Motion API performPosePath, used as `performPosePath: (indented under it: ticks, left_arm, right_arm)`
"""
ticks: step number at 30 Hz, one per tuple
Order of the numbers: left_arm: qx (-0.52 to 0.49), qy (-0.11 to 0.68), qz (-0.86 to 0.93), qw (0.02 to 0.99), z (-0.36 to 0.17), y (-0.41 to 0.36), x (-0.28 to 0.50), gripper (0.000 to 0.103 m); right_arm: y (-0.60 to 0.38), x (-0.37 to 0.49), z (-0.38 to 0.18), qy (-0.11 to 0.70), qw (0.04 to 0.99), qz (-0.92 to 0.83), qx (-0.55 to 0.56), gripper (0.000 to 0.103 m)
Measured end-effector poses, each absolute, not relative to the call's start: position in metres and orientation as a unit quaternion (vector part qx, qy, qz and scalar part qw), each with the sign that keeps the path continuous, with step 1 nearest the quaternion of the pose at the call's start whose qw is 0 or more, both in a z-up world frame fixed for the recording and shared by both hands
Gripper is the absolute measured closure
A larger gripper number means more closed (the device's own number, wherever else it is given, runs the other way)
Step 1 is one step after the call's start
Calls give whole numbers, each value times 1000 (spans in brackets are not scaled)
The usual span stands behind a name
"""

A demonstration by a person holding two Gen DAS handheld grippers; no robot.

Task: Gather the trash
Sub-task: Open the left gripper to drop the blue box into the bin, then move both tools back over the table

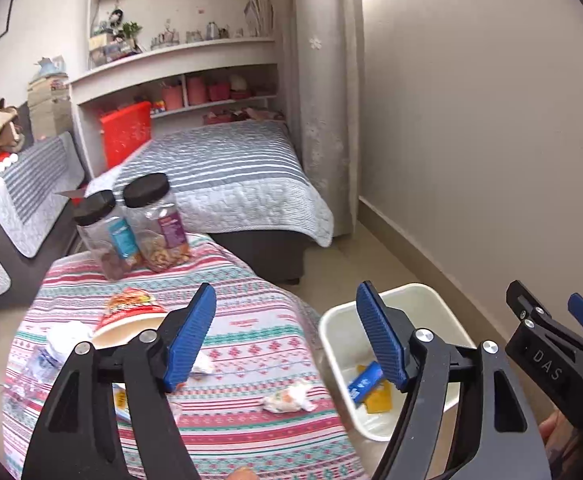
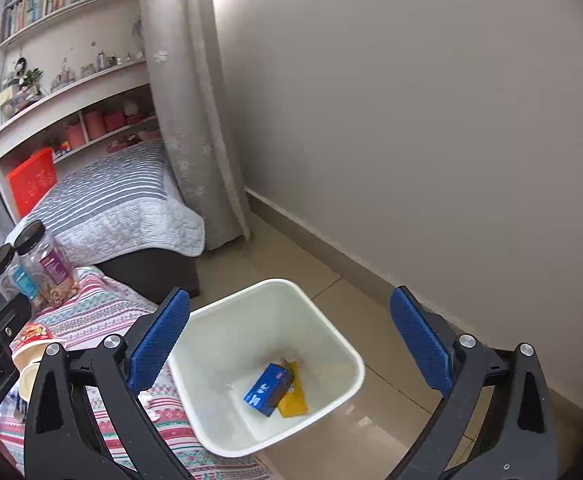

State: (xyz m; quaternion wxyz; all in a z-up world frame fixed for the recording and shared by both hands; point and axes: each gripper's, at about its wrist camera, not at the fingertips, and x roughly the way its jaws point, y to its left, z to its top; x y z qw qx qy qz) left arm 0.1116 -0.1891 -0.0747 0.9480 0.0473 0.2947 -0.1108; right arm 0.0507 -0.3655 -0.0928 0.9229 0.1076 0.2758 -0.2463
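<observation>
Both empty claws gape; left claw half-hides the cup.

A white bin holds a blue box on a yellow packet. The worktop's cloth is striped in pink, red, teal and white. Two clear jars have black lids. The bed cover is grey-and-white striped. Both grippers are black with blue pads.
</observation>
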Motion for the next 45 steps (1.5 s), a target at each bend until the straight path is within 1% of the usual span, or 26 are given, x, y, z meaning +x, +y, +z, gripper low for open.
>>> performPosePath:
  ticks: [7, 12, 20, 22, 25, 32, 38, 45]
  left_arm:
    - [50, 301, -70, 950, -77, -149, 111, 30]
    - [37, 305, -42, 951, -76, -113, 112, 23]
    - [12, 323, -6, 946, -82, -58, 115, 23]
    - [6, 329, 2, 944, -84, -45, 117, 20]
    - [-5, 342, 17, 940, -87, -24, 120, 20]
    - [-18, 399, 45, 916, -106, 30, 139, 19]
    - [-56, 487, 31, 871, -137, 68, 158, 19]
    - [-2, 545, 6, 838, -181, 54, 166, 19]
  right_arm:
    - [-318, 64, -88, 269, 937, -211, 76, 7]
    - [-289, 73, -88, 269, 942, -191, 65, 7]
    - [-240, 87, -90, 275, 948, -157, 45, 7]
    - [-228, 90, -92, 278, 948, -147, 42, 7]
    - [-210, 98, -94, 287, 948, -131, 36, 7]
    - [-175, 108, -101, 307, 946, -97, 29, 7]
    - [-158, 117, -108, 325, 942, -79, 19, 7]
    - [-163, 126, -117, 349, 933, -83, 31, 7]
